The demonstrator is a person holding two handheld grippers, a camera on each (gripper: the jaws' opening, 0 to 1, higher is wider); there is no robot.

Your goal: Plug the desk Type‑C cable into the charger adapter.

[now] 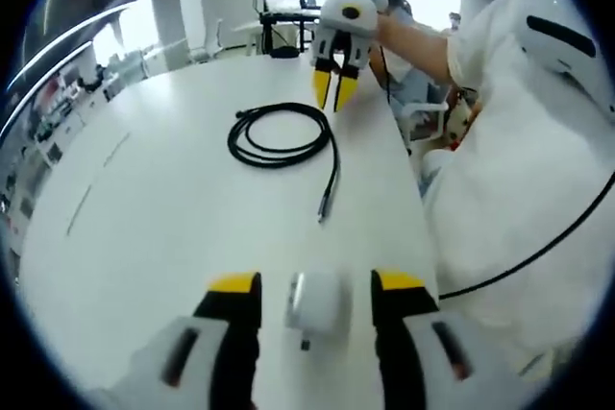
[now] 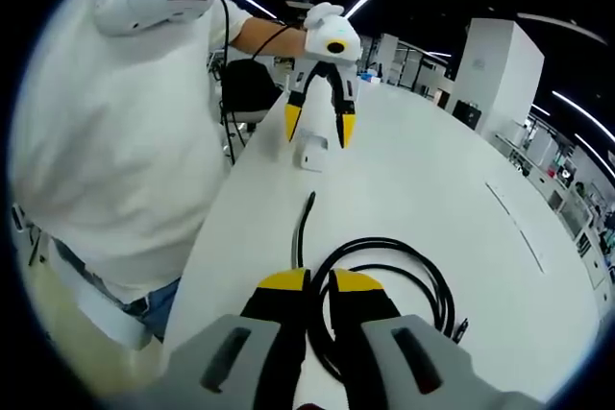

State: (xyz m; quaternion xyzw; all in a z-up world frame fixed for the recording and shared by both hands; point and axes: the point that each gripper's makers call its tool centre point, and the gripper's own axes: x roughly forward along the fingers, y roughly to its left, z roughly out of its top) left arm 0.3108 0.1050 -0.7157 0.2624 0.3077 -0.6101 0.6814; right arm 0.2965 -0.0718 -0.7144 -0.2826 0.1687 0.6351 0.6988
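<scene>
The white charger adapter (image 1: 314, 302) lay on the white table (image 1: 173, 199) between the spread, released jaws of the left gripper (image 1: 317, 287). Farther off, the coiled black Type-C cable (image 1: 282, 136) rested, the right gripper (image 2: 309, 284) nearly clenched above its coil, grasping nothing.

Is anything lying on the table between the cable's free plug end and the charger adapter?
Nothing visible. The bare white table runs between the cable's free plug end and the charger adapter, which sits between the open jaws of the left hand-held gripper. The right hand-held gripper is over the coil, off that path.
</scene>
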